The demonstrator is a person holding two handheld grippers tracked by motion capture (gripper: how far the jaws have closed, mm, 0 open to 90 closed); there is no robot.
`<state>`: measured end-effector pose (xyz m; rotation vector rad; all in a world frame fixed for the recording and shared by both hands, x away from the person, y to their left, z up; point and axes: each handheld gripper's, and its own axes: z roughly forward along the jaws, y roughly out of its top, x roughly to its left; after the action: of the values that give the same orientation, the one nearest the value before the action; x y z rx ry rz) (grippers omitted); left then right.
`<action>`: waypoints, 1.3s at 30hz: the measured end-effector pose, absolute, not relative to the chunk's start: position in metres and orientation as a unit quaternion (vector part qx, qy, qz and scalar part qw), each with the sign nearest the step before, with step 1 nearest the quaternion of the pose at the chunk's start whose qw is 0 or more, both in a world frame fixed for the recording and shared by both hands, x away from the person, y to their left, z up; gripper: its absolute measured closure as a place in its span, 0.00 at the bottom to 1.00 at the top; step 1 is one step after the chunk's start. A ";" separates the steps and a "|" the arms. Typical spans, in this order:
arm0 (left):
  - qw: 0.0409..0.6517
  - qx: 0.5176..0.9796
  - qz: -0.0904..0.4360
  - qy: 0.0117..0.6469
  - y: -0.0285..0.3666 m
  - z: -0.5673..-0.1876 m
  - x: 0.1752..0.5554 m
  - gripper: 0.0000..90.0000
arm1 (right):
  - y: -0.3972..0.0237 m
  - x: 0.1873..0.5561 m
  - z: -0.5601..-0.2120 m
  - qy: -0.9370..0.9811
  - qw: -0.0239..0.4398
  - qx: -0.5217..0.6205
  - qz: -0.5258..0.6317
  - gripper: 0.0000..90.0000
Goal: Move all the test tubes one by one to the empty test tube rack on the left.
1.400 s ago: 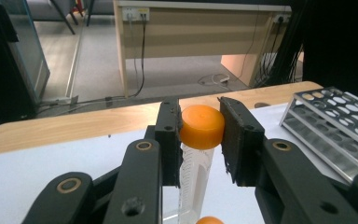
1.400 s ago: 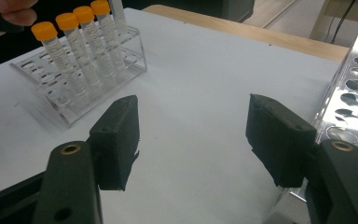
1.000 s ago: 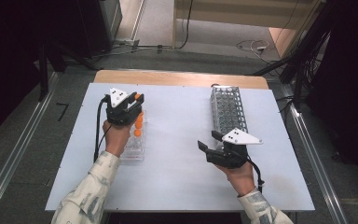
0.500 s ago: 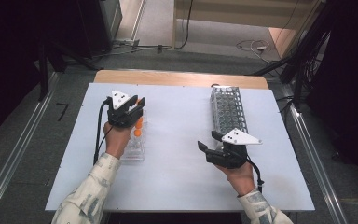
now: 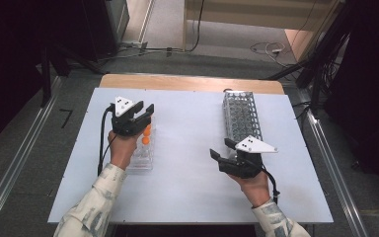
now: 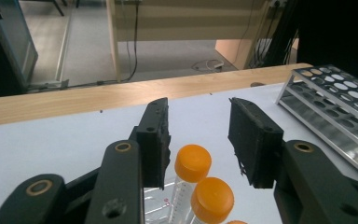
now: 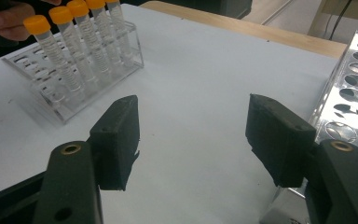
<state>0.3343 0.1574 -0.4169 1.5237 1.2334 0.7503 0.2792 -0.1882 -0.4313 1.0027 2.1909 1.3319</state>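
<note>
A clear plastic rack (image 5: 141, 159) stands at the table's left and holds several orange-capped tubes (image 5: 147, 136). My left gripper (image 5: 144, 108) hovers over the rack's far end. Its jaws have just been opening; in the left gripper view (image 6: 198, 116) they stand apart, with the nearest orange cap (image 6: 193, 162) below the gap and neither pad touching it. My right gripper (image 5: 222, 149) rests low beside the near end of a metal tube rack (image 5: 242, 116). It is open wide (image 7: 193, 121) with only bare table between its jaws.
The white tabletop (image 5: 187, 148) stretches between the two racks. A wooden strip (image 5: 187, 82) runs along the far edge. In the right gripper view the clear rack's tubes (image 7: 74, 56) stand at upper left and the metal rack (image 7: 354, 93) at the right.
The left gripper's jaws have spread apart above the tubes. Both hands stay where they were, and the right gripper stays as wide as before.
</note>
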 end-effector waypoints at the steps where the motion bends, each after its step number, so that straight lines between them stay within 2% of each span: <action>1: 0.500 0.627 0.309 0.511 0.158 -0.417 0.333 0.62 | -0.189 0.280 -0.432 0.780 0.193 0.358 0.475 0.37; 10: 0.517 0.621 0.291 0.512 0.167 -0.415 0.319 0.50 | -0.198 0.282 -0.431 0.773 0.203 0.369 0.474 0.37; 14: 0.522 0.620 0.290 0.510 0.171 -0.416 0.305 0.42 | -0.207 0.282 -0.431 0.768 0.211 0.379 0.472 0.37; 19: 0.530 0.618 0.288 0.504 0.177 -0.415 0.286 0.36 | -0.222 0.282 -0.430 0.758 0.220 0.394 0.471 0.36; 39: 0.533 0.612 0.286 0.509 0.195 -0.424 0.253 0.32 | -0.272 0.278 -0.432 0.734 0.250 0.434 0.459 0.36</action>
<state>0.2528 0.1947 -0.4237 1.4587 1.2139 0.6821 0.2783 -0.2717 -0.4320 1.1820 1.9977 1.2495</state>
